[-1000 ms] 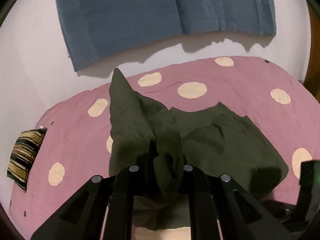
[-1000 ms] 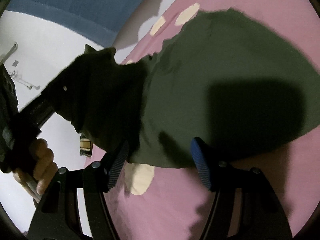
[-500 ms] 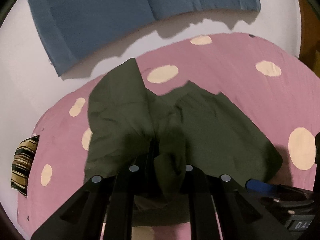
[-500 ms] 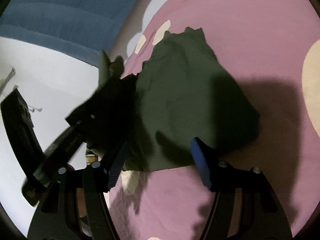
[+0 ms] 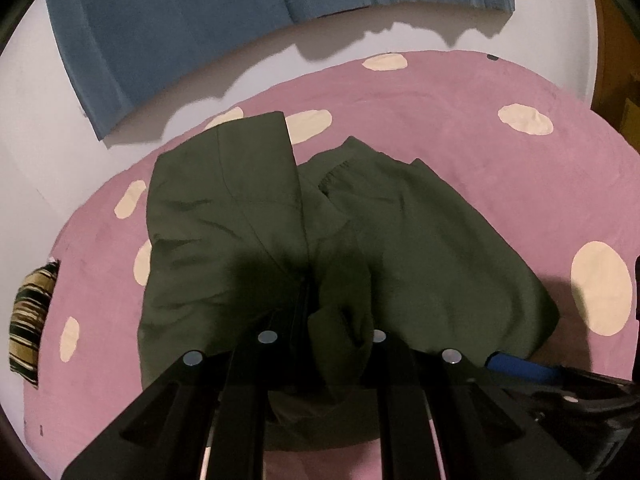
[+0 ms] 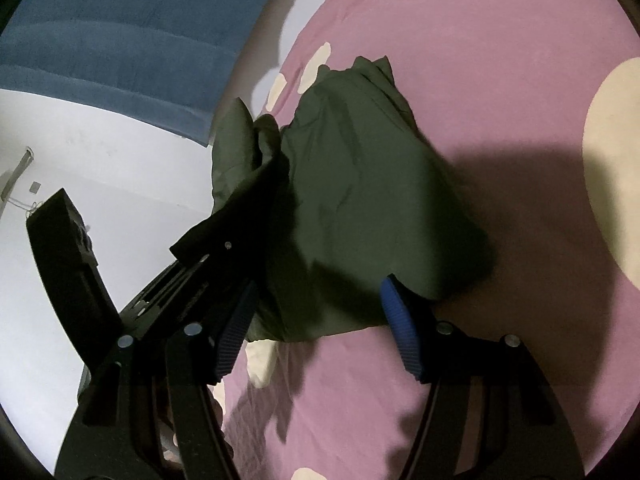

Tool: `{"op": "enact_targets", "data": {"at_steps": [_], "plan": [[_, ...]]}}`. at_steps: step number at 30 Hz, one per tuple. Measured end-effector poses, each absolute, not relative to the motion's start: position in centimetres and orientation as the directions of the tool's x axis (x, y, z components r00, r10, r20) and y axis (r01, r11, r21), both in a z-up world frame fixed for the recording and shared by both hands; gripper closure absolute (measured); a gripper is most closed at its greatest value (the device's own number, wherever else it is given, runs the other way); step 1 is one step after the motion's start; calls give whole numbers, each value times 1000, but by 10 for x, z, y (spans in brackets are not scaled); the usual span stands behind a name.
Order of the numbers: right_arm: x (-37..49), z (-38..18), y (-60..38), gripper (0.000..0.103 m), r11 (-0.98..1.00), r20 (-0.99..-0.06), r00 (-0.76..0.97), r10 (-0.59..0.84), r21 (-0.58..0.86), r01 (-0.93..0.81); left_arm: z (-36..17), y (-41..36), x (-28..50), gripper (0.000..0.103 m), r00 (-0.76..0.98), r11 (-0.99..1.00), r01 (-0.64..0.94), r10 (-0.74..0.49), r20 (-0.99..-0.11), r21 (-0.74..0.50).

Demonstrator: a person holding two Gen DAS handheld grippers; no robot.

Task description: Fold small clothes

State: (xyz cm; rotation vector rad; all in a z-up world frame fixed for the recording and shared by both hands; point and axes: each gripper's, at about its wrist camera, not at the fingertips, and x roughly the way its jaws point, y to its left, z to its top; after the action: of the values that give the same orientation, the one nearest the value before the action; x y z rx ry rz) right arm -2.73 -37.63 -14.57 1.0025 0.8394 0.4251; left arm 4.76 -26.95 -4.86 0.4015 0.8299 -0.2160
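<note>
An olive green garment (image 5: 420, 240) lies crumpled on a pink sheet with cream dots (image 5: 480, 120). My left gripper (image 5: 316, 304) is shut on a bunched fold of it at the near edge, and the cloth hides its tips. A wide flap spreads away to the left of that grip. In the right wrist view the garment (image 6: 360, 184) lies ahead. My right gripper (image 6: 318, 288) is open just above the sheet (image 6: 480, 60), its blue pads standing on either side of the garment's near hem without pressing it. The left gripper (image 6: 208, 256) shows at the left, holding the dark fold.
A blue cloth (image 5: 180, 20) hangs on the white wall behind the bed. A striped cushion (image 5: 30, 320) sits at the bed's left edge. Brown wood (image 5: 616, 80) shows at the far right. Bare pink sheet lies right of the garment.
My left gripper has sunk toward the bed with the fold, and the raised flap has dropped and spread out flatter. The right gripper has drawn back a little from the garment and rolled.
</note>
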Motion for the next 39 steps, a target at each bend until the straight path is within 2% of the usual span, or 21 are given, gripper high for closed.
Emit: {"op": "enact_targets", "data": {"at_steps": [9, 12, 14, 16, 19, 24, 26, 30, 32, 36, 39], "plan": [[-36, -135, -388, 38, 491, -414, 652, 636, 868, 73, -50, -273, 43, 88, 670, 902, 345, -43, -741, 260], [-42, -134, -399, 38, 488, -411, 671, 617, 869, 84, -49, -275, 38, 79, 672, 903, 352, -60, -738, 247], [-44, -133, -406, 37, 487, -412, 684, 602, 868, 94, -46, -276, 33, 66, 671, 902, 365, -82, -736, 232], [-46, -134, -411, 37, 482, -411, 693, 592, 870, 104, -42, -278, 23, 61, 675, 898, 387, -121, -728, 209], [-50, -132, -419, 37, 485, -413, 707, 574, 867, 113, -35, -282, 6, 48, 684, 889, 414, -162, -711, 196], [-54, -124, -422, 37, 490, -405, 720, 564, 865, 103, -13, -269, -25, 44, 677, 871, 475, -272, -684, 124], [-55, -120, -419, 35, 496, -401, 720, 566, 864, 91, -2, -253, -35, 35, 685, 869, 485, -312, -658, 93], [-57, -114, -411, 31, 512, -400, 715, 574, 856, 69, 18, -193, -32, 35, 692, 895, 444, -366, -622, -33], [-55, -111, -403, 31, 517, -399, 706, 585, 854, 55, 23, -152, -19, 30, 719, 924, 369, -350, -601, -96], [-46, -108, -386, 31, 499, -386, 675, 629, 866, 29, 15, -85, 11, 30, 763, 962, 229, -274, -586, -152], [-29, -106, -373, 31, 455, -353, 652, 671, 890, 14, 5, -58, 31, 30, 737, 950, 215, -309, -601, -226]]}}
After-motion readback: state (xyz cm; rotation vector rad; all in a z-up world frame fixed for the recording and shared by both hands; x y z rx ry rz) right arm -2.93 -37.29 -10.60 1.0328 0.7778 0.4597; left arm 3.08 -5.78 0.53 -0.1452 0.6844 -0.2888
